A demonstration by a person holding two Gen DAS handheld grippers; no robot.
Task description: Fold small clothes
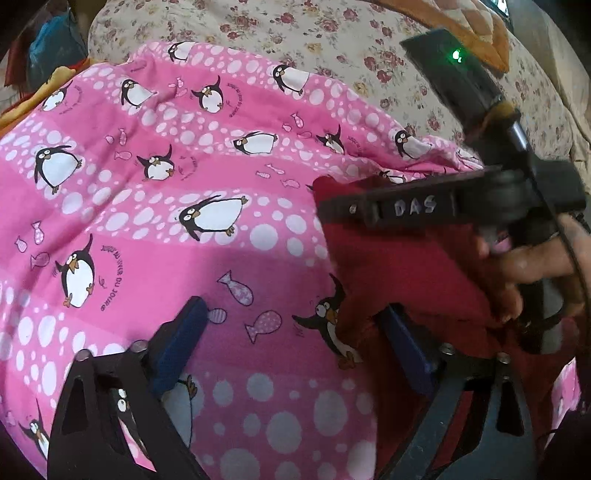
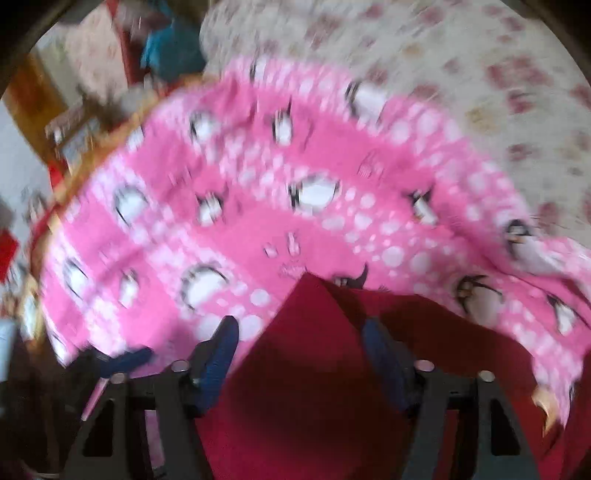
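A red garment (image 1: 424, 266) lies on a pink sheet printed with penguins (image 1: 166, 184). In the left wrist view my left gripper (image 1: 293, 338) stands open just above the sheet. Its right finger (image 1: 402, 343) is at the garment's left edge, and nothing is pinched. A hand (image 1: 535, 266) holds the other gripper's black frame (image 1: 406, 208) over the garment's far side. The right wrist view is blurred. There my right gripper (image 2: 303, 354) has its blue pads apart, over a pointed corner of the red garment (image 2: 314, 369).
A cream bedspread with red flowers (image 1: 332, 29) lies beyond the pink sheet, with an orange quilt (image 1: 480, 33) at the far right. A blue bag (image 1: 51, 40) and clutter stand past the bed's left edge.
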